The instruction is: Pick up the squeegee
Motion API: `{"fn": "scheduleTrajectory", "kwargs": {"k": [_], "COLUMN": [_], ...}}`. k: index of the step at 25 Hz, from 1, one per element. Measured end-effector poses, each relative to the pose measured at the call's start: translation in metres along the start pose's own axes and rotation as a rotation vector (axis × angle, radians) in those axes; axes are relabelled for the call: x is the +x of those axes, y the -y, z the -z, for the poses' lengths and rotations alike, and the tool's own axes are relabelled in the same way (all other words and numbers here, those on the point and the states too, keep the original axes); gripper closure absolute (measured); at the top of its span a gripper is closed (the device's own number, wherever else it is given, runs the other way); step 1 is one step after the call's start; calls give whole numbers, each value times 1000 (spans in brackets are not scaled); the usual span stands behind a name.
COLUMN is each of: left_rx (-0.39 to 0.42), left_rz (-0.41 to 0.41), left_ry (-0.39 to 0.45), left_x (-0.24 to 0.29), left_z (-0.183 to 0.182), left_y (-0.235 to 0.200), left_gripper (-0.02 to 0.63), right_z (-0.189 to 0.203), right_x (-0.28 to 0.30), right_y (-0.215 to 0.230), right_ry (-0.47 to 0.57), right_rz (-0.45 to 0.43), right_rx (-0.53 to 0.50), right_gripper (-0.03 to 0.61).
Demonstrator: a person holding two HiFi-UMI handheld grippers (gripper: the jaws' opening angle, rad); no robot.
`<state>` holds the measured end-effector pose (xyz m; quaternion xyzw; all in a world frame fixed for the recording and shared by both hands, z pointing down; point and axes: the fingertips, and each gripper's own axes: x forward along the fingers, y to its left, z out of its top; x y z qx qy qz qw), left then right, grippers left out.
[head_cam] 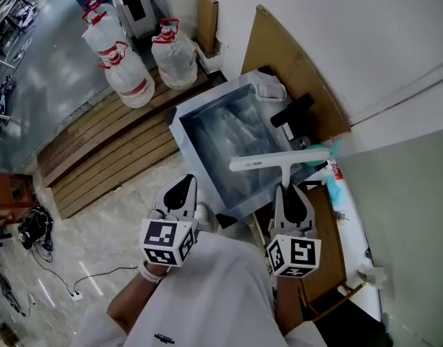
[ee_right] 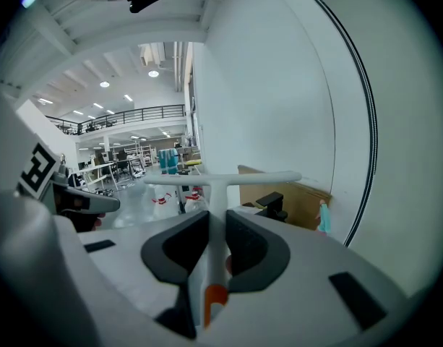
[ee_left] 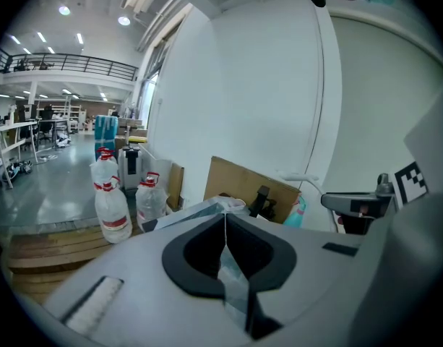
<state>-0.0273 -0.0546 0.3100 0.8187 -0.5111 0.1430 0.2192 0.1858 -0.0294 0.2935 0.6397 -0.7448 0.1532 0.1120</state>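
The squeegee [head_cam: 279,163] is white and T-shaped, with its long blade bar crosswise and its handle running back toward me. My right gripper [head_cam: 289,191] is shut on that handle and holds it off the ground in front of the glass panel [head_cam: 207,125]. In the right gripper view the squeegee [ee_right: 222,179] stands up between the black pads [ee_right: 251,246], and an orange mark shows low on the handle. My left gripper [head_cam: 182,189] hovers to the left, apart from the squeegee. Its jaws meet with nothing between them in the left gripper view [ee_left: 225,246].
A glass panel leans against brown cardboard [head_cam: 297,67] by the white wall. Large water bottles [head_cam: 131,74] stand on a wooden pallet [head_cam: 105,154] to the left. A teal spray bottle [head_cam: 335,176] and a black object [head_cam: 292,110] sit by the wall. Cables [head_cam: 37,226] lie on the floor.
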Motion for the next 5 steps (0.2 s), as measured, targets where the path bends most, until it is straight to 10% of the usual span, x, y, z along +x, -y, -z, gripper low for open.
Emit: {"fn": "scheduleTrajectory", "kwargs": {"k": [5], "left_rx": [-1], "left_rz": [5], "left_ry": [0], "left_x": [2], "left_z": [1], "left_y": [2], "left_gripper": [603], "right_z": [4], "right_x": [1], "right_y": [0], "right_ry": [-10], "right_rz": [-6], "right_rx": [5], "right_gripper": [512]}}
